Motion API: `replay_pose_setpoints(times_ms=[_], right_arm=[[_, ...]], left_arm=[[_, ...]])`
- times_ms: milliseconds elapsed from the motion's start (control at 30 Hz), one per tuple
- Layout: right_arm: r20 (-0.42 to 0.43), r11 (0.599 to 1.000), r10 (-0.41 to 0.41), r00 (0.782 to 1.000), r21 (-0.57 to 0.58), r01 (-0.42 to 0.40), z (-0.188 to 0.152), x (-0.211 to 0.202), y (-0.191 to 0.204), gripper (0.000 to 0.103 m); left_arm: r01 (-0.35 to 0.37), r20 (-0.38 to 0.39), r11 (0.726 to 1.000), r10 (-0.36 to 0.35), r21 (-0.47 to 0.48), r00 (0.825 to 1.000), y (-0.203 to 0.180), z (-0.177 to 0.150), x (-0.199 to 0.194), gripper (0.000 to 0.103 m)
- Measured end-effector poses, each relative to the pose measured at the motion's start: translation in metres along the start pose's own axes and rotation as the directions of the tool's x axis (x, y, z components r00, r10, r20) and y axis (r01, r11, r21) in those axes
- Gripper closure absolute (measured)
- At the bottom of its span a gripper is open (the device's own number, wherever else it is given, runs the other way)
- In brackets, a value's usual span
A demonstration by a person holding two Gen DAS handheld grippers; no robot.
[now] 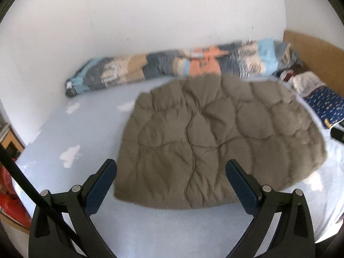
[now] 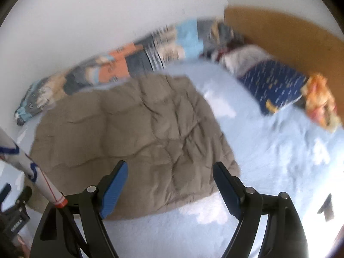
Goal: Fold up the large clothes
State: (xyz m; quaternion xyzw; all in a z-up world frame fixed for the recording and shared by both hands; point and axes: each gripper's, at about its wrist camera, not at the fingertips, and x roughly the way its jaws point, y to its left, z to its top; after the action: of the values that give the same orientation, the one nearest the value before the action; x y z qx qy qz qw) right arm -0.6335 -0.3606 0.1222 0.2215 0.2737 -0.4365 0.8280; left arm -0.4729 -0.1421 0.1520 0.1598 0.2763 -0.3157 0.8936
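A: Where's the quilted garment (image 1: 217,142) and which way does it run?

B: It lies flat on the bed (image 1: 71,129), a taupe padded piece already doubled into a rough rectangle. In the left wrist view its long axis runs from the bed's near edge back toward the wall (image 1: 150,21), leaning a little right. Its far edge touches or just overlaps the patterned rolled blanket (image 1: 172,64) along the wall side.

A: And the tools?

B: The left tool (image 1: 172,172) is released, jaws spread wide, hanging above the garment's near edge with nothing between the pads. The right tool (image 2: 169,174) is likewise released and empty, over the garment's near right corner.

A: Room to work?

B: Bare sheet on the left of the garment, and a wide stretch on its right in the right wrist view. At the headboard (image 2: 279,32) end sit a navy patterned pillow (image 2: 277,86) and an orange cloth (image 2: 320,101), well apart from the garment. Both views are blurred.
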Motion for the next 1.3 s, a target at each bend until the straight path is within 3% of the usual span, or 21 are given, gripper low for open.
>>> replay_pose_setpoints(times_ms=[167, 367, 667, 967, 1300], right_arm=[[0.114, 0.996, 0.058, 0.992, -0.080, -0.049, -0.039, -0.066, 0.027, 0.017], [0.191, 0.982, 0.088, 0.978, -0.183, -0.053, -0.082, -0.105, 0.059, 0.017], [0.177, 0.970, 0.095, 0.980, -0.237, -0.051, -0.095, -0.098, 0.070, 0.016], [0.151, 0.970, 0.091, 0.984, -0.237, -0.053, -0.095, -0.089, 0.069, 0.016], [0.148, 0.972, 0.092, 0.985, -0.230, -0.056, -0.094, -0.087, 0.066, 0.016]], left_arm=[[-0.010, 0.046, 1.000, 0.011, -0.015, 0.999, 0.008, -0.013, -0.054, 0.002], [-0.010, -0.001, 0.999, 0.010, -0.031, 1.000, 0.019, -0.027, -0.064, 0.001], [0.005, 0.061, 0.999, -0.002, -0.054, 0.998, 0.026, -0.024, -0.074, 0.001], [0.028, 0.063, 0.999, -0.026, -0.032, 0.998, 0.022, -0.021, -0.073, 0.001], [0.003, 0.056, 1.000, -0.002, -0.017, 0.998, 0.018, -0.021, -0.071, 0.001]])
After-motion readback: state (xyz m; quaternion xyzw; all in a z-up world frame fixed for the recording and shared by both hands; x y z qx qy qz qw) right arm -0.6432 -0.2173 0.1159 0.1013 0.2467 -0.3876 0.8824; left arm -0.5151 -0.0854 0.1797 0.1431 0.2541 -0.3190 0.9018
